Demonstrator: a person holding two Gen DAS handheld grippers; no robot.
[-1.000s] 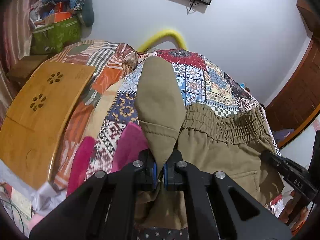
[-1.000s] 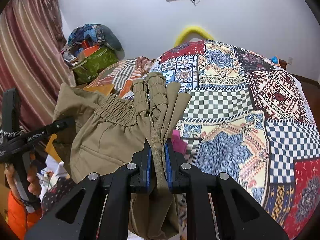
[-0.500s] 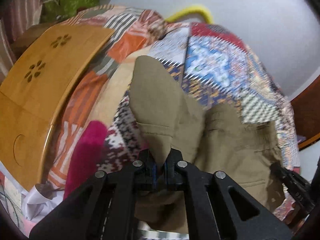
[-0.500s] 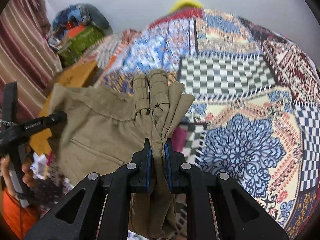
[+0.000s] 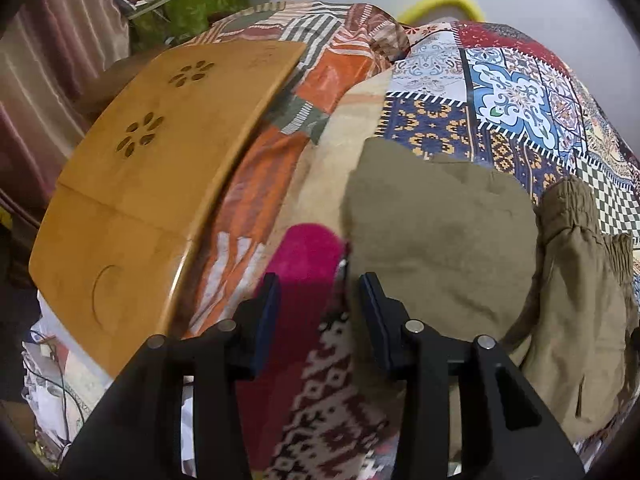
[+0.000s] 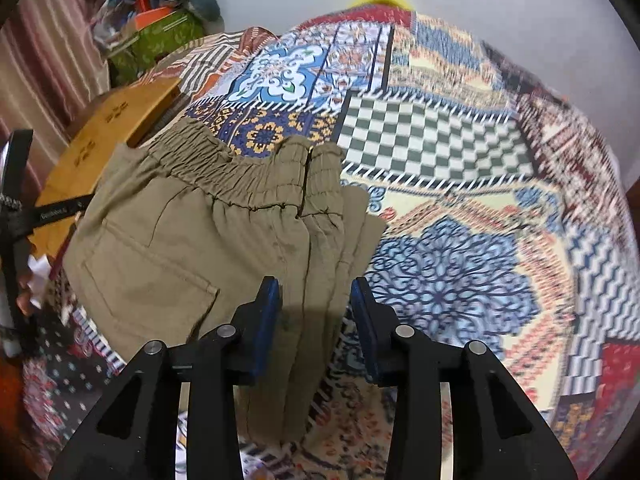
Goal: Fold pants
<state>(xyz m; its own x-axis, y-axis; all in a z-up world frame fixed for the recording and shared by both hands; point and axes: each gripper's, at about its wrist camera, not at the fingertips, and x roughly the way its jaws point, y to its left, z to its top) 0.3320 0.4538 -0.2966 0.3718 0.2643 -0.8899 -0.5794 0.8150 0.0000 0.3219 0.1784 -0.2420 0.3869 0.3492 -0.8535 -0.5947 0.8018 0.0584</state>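
Note:
Khaki pants (image 6: pixel 200 240) lie on the patchwork bedspread, elastic waistband (image 6: pixel 224 172) toward the far side, a back pocket showing. In the left wrist view the pants (image 5: pixel 440 240) lie to the right of my left gripper (image 5: pixel 318 292), which is open and empty over a pink patch of fabric at the pants' left edge. My right gripper (image 6: pixel 316 300) is open, its jaws on either side of the pants' folded right edge, not clamping it. The left gripper also shows at the left edge of the right wrist view (image 6: pixel 16 208).
A wooden lap table (image 5: pixel 160 160) lies on the bed at the left. A pink cloth (image 5: pixel 308 256) sits by the pants' left edge. Boxes and clutter (image 6: pixel 160 32) stand by the curtain at the far left. A yellow tube (image 5: pixel 440 0) arches at the wall.
Both grippers were shut on the pants and held them up; now both have opened, and the pants lie spread on the bedspread.

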